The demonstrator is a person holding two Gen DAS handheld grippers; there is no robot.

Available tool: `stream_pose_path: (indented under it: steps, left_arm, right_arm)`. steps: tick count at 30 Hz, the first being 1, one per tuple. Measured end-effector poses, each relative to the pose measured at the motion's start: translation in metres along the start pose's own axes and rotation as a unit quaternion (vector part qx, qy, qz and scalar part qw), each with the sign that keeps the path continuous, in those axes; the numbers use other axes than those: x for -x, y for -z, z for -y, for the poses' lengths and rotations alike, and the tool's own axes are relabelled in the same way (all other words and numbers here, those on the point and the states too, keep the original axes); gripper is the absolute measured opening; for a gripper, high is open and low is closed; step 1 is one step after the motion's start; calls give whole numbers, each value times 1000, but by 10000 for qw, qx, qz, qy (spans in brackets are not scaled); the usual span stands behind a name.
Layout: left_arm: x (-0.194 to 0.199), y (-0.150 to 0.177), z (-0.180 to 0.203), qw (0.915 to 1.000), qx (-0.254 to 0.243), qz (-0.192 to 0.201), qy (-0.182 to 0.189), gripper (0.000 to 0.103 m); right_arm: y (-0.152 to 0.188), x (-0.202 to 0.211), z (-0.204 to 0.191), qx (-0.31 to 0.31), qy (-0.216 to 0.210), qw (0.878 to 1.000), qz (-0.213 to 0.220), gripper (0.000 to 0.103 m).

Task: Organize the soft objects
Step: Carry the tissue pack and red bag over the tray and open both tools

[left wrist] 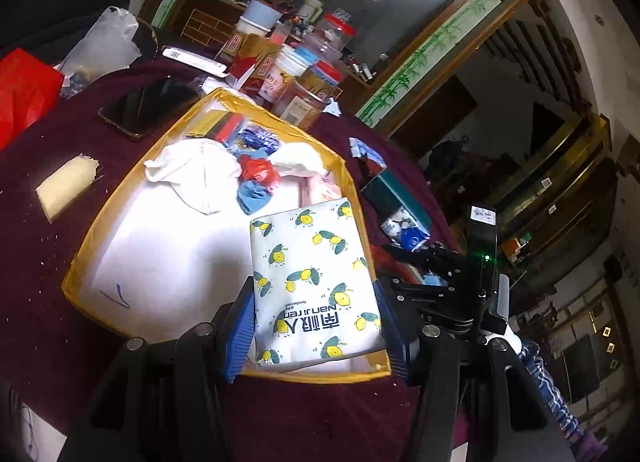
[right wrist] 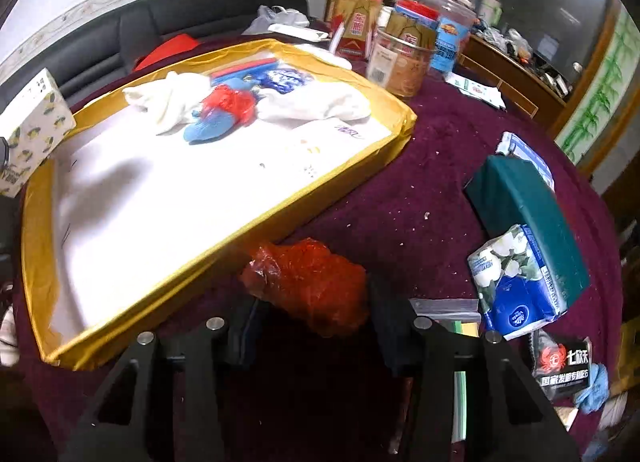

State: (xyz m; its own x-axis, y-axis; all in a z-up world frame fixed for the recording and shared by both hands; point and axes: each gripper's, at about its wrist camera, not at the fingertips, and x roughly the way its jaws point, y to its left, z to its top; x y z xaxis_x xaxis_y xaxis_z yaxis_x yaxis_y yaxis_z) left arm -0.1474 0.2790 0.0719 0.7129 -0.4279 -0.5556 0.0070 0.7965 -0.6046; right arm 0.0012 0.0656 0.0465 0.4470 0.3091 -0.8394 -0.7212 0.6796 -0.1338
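My left gripper point(left wrist: 316, 326) is shut on a white tissue pack printed with lemons point(left wrist: 312, 274), blue pads pressing its two sides. The pack hangs over the near right corner of a yellow-rimmed tray point(left wrist: 100, 230) with a white floor. That pack shows at the left edge of the right wrist view point(right wrist: 32, 130). At the tray's far end point(right wrist: 328, 178) lie white cloths point(right wrist: 168, 102), a red plastic wad point(right wrist: 230, 102) and a blue fabric piece point(right wrist: 208, 128). My right gripper point(right wrist: 314, 322) is shut on a crumpled red plastic bag point(right wrist: 312, 286) on the maroon cloth, just outside the tray's near rim.
Jars and cartons point(right wrist: 404, 58) crowd the table's far side. A dark green box point(right wrist: 528, 214), a flowered tissue pack point(right wrist: 516, 286) and a black packet point(right wrist: 564, 366) lie right of the tray. A phone point(left wrist: 148, 106), a foam block point(left wrist: 66, 186) and a red bag point(left wrist: 24, 94) sit to its left.
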Motion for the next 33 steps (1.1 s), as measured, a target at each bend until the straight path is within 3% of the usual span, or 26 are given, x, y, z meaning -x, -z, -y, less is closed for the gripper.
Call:
stream_pose_path:
  steps: [4,11,13,17,20,27,30,33]
  left_arm:
    - [-12,-8,-6,9998,16,-128,-169,60]
    - [-56,-21,0,9967,-183,-660,-425,60]
    - [-73,-26,4,9954,-238,-787,-487,62]
    - [-101,-44,5,9922,-321,-867,-833,81]
    - [-108,-52,-2,9917,-219,-834,-954,81]
    - [-50,-40,-19,9984,296,-352,-318,92]
    - [-21,-30,-30,9987,468,-63,-211,93]
    - [-8,-22,-40,9981,595,-21,-184,93]
  right_arm:
    - [2,7,13,-494,-185,9986,-34,42]
    - [2,44,38,-1156,-16,9930,240,42]
    - [-2,52,39,-1320,-209,9906,298,42]
    - [-20,49,29,-1516,-673,9857,302,42]
    - [-38,44,13,-1544,-922,9833,288,42]
    - [-79,1,-13,-1599,-936,9827,46,42]
    - [-96,-22,-21,-1503,-643,9865,-60,43]
    - [-104,-41,-21,-1559,-549,9862,-128,46]
